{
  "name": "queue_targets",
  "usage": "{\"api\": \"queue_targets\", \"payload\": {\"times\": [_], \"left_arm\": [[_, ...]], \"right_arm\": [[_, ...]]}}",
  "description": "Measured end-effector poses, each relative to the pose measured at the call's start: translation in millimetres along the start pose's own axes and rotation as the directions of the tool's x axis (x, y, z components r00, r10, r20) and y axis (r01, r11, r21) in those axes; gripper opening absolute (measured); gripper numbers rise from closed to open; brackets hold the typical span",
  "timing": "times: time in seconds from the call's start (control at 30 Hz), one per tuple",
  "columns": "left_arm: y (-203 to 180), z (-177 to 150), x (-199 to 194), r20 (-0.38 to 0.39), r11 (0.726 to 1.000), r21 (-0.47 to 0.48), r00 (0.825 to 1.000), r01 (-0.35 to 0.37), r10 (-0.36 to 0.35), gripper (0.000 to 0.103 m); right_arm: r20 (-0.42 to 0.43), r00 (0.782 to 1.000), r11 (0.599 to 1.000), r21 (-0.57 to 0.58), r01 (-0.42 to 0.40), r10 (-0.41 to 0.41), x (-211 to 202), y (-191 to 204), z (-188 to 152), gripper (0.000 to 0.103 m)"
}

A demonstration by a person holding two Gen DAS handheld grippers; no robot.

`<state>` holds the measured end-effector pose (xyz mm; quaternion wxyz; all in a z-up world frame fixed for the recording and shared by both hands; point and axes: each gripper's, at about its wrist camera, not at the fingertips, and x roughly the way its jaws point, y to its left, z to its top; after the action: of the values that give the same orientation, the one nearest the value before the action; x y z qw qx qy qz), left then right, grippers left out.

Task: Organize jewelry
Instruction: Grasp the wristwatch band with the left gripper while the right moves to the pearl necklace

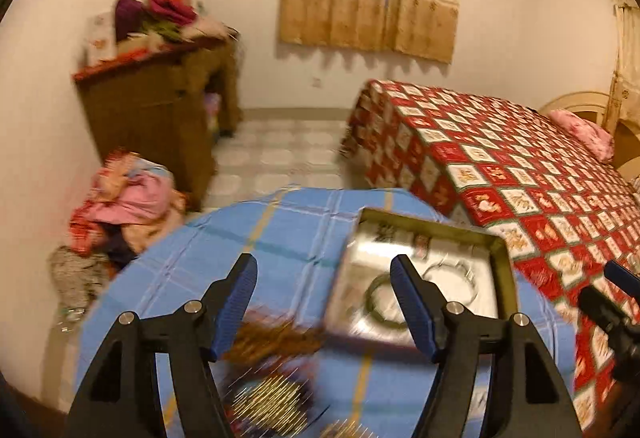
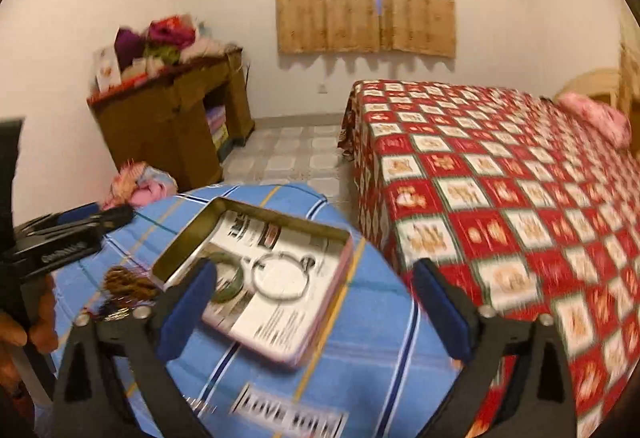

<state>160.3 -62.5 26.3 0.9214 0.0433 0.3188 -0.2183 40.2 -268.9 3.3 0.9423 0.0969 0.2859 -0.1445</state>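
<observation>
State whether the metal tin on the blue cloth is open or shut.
Open: the tin has no lid on, and its inside shows a silver ring bangle lying on printed paper.

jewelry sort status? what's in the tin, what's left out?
Done: a silver bangle and a green bangle lie in the open tin on the blue cloth. In hand: nothing; the left gripper and right gripper are both open and empty. Left: a brownish, blurred jewelry pile beside the tin, plus more blurred pieces nearer.
</observation>
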Motion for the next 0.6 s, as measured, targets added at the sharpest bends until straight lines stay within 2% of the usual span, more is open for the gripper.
{"api": "queue_targets", "payload": {"times": [0.23,0.43,0.6], "left_arm": [[43,-80,-62,-0.004,0.989,-0.033,0.990,-0.144,0.144,0.069],[76,-132,-84,-0.050,0.980,-0.115,0.986,-0.163,0.158,0.069],[82,-159,-82,-0.089,0.977,-0.124,0.983,-0.171,0.161,0.069]], "right_arm": [[-0.093,0.991,0.994,0.063,-0.093,0.099,-12,26,-61,0.101],[-0.144,0.980,0.989,0.064,-0.132,0.140,-19,44,-90,0.101],[-0.171,0.969,0.984,0.016,-0.175,0.175,-26,63,-106,0.093]]}}
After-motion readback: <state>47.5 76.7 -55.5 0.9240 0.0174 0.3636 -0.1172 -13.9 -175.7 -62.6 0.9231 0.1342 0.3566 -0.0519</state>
